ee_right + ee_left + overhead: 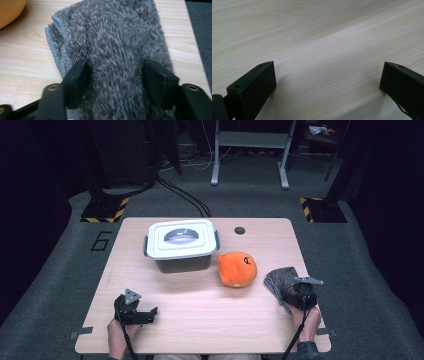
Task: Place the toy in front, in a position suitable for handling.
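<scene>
Right now, right gripper [115,75] jaws apart astride the grey cloth [112,37], seemingly unpinched.

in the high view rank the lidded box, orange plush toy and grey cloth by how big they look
1. lidded box
2. orange plush toy
3. grey cloth, though the right claw covers part of it, so its place is less sure.
</scene>
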A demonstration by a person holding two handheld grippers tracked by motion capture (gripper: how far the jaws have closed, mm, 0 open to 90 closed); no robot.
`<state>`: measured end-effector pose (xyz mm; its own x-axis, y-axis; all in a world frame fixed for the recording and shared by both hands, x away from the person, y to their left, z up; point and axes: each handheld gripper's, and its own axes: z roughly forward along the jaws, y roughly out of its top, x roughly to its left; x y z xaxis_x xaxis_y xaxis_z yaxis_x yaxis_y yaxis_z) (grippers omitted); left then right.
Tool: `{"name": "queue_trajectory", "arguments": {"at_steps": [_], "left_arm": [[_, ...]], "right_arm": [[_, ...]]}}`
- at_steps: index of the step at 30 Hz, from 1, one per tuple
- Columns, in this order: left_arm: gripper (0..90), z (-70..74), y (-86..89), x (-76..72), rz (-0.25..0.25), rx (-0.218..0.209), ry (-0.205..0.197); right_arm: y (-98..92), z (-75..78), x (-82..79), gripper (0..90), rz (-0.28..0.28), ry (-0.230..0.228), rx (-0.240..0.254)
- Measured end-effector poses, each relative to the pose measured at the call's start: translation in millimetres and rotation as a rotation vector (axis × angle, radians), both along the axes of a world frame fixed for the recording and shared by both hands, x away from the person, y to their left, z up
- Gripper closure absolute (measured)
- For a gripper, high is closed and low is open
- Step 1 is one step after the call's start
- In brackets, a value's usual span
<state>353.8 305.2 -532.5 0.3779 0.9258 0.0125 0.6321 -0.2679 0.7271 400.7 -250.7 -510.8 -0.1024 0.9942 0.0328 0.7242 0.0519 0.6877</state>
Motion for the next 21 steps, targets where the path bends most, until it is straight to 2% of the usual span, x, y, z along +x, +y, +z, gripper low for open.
{"name": "queue_trajectory", "arguments": {"at_steps": [1, 5, 8, 12, 14, 15, 21], "left_arm": [[0.0, 0.0, 0.0, 0.0, 0.0, 0.0, 0.0], [0.1, 0.1, 0.1, -0.1, -0.001, 0.002, 0.0], [0.1, 0.1, 0.1, -0.1, -0.002, 0.002, 0.001], [0.1, 0.1, 0.0, -0.1, -0.001, 0.002, 0.0], [0.1, 0.1, 0.0, -0.1, -0.001, 0.002, 0.0], [0.1, 0.2, 0.1, -0.1, -0.002, 0.003, 0.001], [0.0, 0.1, 0.4, 0.3, -0.002, 0.0, 0.001]], "right_arm": [[0.1, -1.2, 1.4, 26.9, 0.008, 0.002, -0.002], [0.3, -2.3, 2.0, 19.1, 0.027, 0.014, 0.001], [-2.6, -1.9, 1.4, 13.4, 0.047, 0.002, 0.012], [-6.7, 4.3, -7.5, 6.4, 0.079, -0.045, 0.024], [-7.7, 5.4, -9.4, 4.8, 0.086, -0.049, 0.023], [-10.6, 7.1, -16.4, 0.7, 0.103, -0.06, 0.031], [-18.2, 1.3, -35.4, 0.0, 0.119, -0.077, 0.047]]}}
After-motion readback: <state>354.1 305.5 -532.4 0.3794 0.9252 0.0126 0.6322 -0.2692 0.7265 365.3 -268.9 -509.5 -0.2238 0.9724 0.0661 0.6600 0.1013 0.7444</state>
